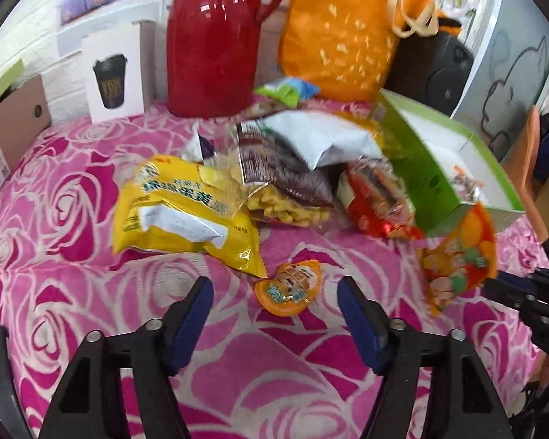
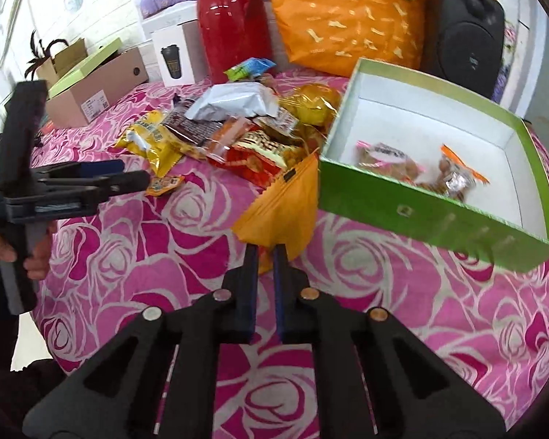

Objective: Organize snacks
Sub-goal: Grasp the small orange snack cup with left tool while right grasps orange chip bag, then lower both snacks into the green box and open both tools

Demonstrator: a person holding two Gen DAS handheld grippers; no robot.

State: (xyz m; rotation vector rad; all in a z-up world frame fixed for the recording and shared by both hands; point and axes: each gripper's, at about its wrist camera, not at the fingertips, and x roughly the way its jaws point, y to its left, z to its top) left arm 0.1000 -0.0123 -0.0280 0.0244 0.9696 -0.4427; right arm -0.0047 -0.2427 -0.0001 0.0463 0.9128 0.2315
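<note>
Right gripper point(image 2: 265, 252) is pinched narrow on an orange snack packet point(image 2: 282, 205); the packet is off the cloth, hanging forward from the fingertips, blurred in the left wrist view so probably mid-carry. Green box point(image 2: 413, 205) sits ahead and to the right of those tongs, open top, near wall facing them, two small wrapped snacks already inside at its near-right end. My read: next move is a short swing right and forward over the near wall, then release; the packet's long axis runs roughly along the fingers, so it should go in end-first, and the left half of the box floor is bare. Left gripper point(image 1: 276, 291) is spread wide and holding nothing, hovering low with a small orange jelly cup point(image 1: 288, 287) lying directly between its fingertips, just ahead. Whether the pads touch the cup, can't tell. That cup is clearly the left hand's job; the right is busy and farther off. Rest of the snack pile point(image 1: 245, 183) lies beyond the left tongs, yellow bag point(image 1: 179, 212) to the left-front, red packet point(image 1: 377, 205) to the right-front against the box. Risk: box corner looks tilted or overhanging the pile, so a drop on the rim could tip it.
</note>
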